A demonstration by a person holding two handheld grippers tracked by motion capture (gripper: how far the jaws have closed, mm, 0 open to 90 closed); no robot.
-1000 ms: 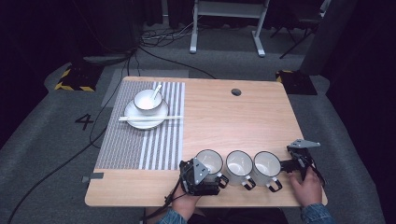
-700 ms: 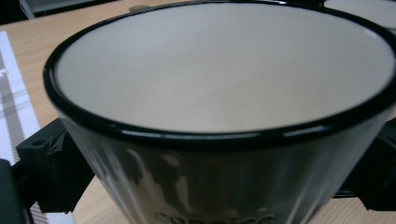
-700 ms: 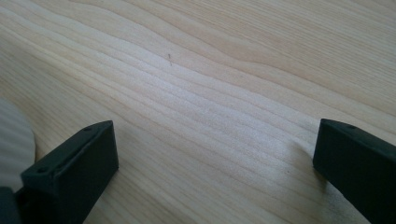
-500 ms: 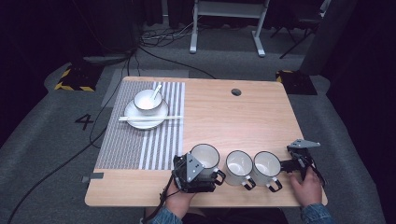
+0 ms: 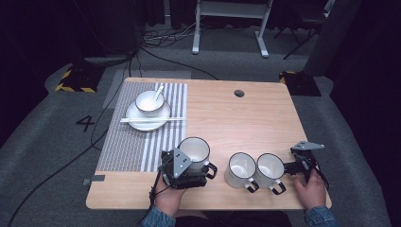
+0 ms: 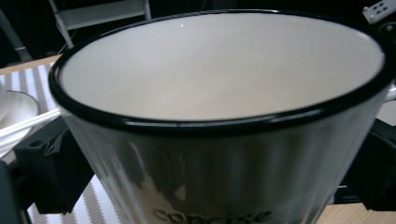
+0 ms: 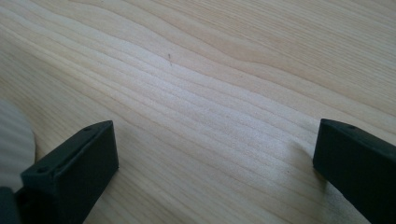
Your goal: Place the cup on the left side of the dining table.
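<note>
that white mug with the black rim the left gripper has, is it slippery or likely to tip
Probably somewhat slippery: the mug has a glossy wall that shows reflections in the left gripper view. It looks stiff, likely enamel or ceramic, so it shouldn't flex. The left gripper clamps its wall from both sides, so tipping seems unlikely.

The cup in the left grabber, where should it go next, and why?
Probably a little farther forward and left, onto the striped mat. The left gripper is shut on the cup, which sits at the mat's right edge, apart from the two other cups. The mat already holds the plate with its bowl, so a place setting seems likely.
</note>
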